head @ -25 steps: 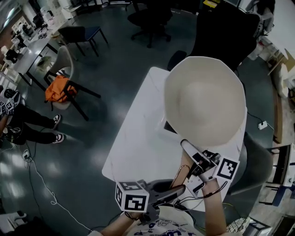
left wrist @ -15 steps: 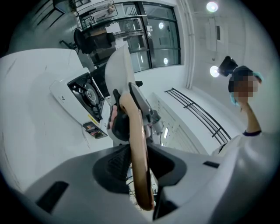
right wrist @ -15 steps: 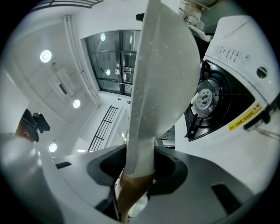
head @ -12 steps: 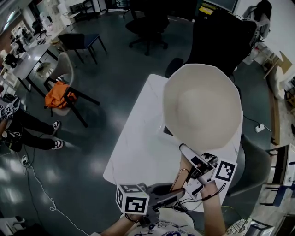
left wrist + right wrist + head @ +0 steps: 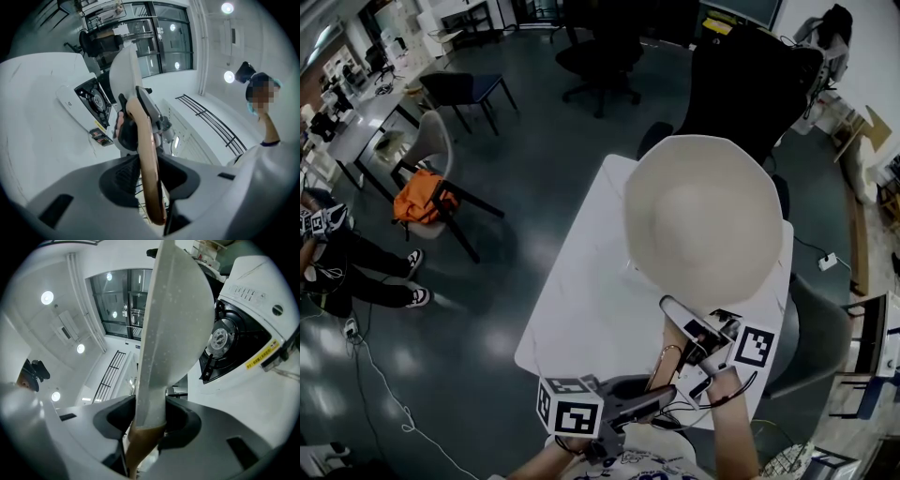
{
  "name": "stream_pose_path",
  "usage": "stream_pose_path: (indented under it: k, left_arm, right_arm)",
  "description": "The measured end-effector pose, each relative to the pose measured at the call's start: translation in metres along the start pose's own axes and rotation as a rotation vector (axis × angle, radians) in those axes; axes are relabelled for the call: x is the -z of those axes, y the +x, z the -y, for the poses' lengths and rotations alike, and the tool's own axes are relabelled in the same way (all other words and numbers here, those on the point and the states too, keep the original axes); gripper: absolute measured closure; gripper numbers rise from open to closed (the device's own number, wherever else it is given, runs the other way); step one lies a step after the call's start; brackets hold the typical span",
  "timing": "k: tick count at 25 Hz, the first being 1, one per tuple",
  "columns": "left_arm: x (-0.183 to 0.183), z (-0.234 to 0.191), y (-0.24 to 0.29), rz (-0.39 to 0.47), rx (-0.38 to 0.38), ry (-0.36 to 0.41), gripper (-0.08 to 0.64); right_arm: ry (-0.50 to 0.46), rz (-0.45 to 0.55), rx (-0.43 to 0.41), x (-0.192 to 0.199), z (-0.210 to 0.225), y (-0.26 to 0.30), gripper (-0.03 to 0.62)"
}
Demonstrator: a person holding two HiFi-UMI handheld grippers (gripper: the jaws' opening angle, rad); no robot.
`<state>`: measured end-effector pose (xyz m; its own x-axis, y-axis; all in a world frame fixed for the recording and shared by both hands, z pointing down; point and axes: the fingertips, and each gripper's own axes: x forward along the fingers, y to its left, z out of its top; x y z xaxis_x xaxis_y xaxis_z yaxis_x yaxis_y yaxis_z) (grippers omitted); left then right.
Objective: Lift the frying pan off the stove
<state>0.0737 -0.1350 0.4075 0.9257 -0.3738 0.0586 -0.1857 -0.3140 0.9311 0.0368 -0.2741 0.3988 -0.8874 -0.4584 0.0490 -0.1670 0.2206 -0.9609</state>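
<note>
The cream frying pan hangs in the air above the white table, held by both grippers. My right gripper is shut on the pale neck of the handle just below the pan body. Nearer my body, my left gripper is shut on the brown wooden handle. Below the pan, the white stove with its black burner shows in both gripper views. The head view hides the stove almost wholly under the pan.
Dark floor surrounds the table. A black office chair stands beyond its far end. At the left are a chair with an orange bag and a seated person's legs. A cable runs across the floor.
In the head view the pan has drifted slightly left and now covers the stove corner that showed before. Both grips are unchanged.
</note>
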Motion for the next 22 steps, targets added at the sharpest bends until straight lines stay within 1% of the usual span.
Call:
stream_pose_path:
  k: [12, 22]
  left_arm:
    - [0.003, 0.001, -0.012, 0.008, 0.006, -0.001, 0.44]
    - [0.001, 0.002, -0.014, -0.001, 0.012, -0.001, 0.44]
  right_arm:
    - [-0.005, -0.025, 0.004, 0.013, -0.004, 0.008, 0.426]
    - [-0.002, -0.029, 0.007, 0.014, -0.005, 0.012, 0.426]
